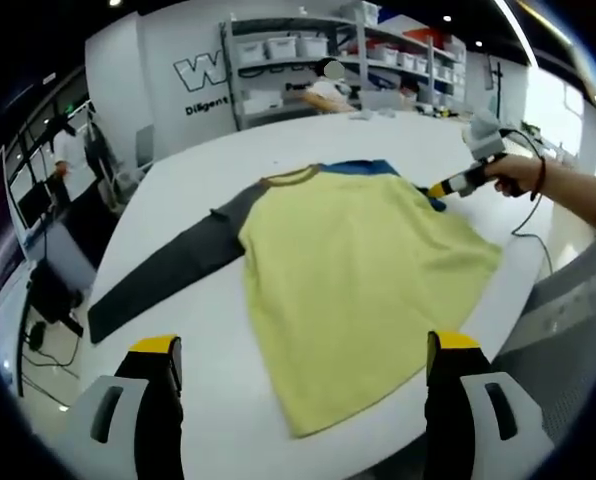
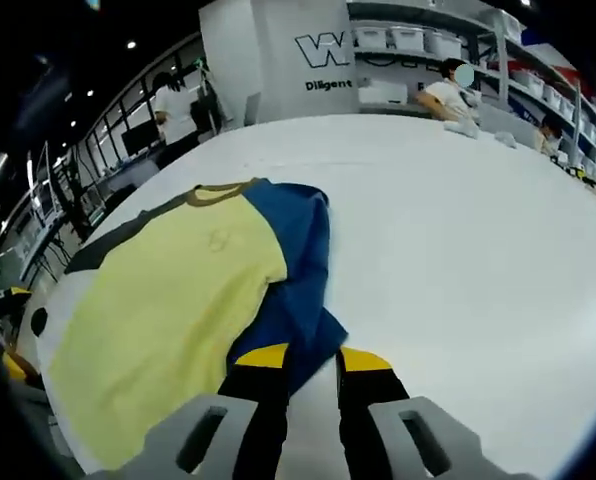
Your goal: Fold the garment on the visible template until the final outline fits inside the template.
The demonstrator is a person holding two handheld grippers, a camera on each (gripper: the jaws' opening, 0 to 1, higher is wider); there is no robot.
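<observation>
two readable scraps on the back wall [image 2: 278,60]: a big "w" and "diligent". the garment [image 1: 358,290] lies flat on the white table [image 1: 178,330]; the right gripper [image 2: 311,358] clamps its blue sleeve [image 2: 296,280], while the left gripper [image 1: 303,350] hovers spread apart

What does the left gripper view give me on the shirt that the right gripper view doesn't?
Left gripper view alone: the dark grey sleeve stretched flat across the white table, the shirt's lower hem, and the right gripper in a hand at the shirt's far edge.

Right gripper view alone: the blue sleeve folded in over the yellow body, its end between the nearly closed fingers.

Both: the yellow shirt with its brown collar, the table, and shelving behind.
</observation>
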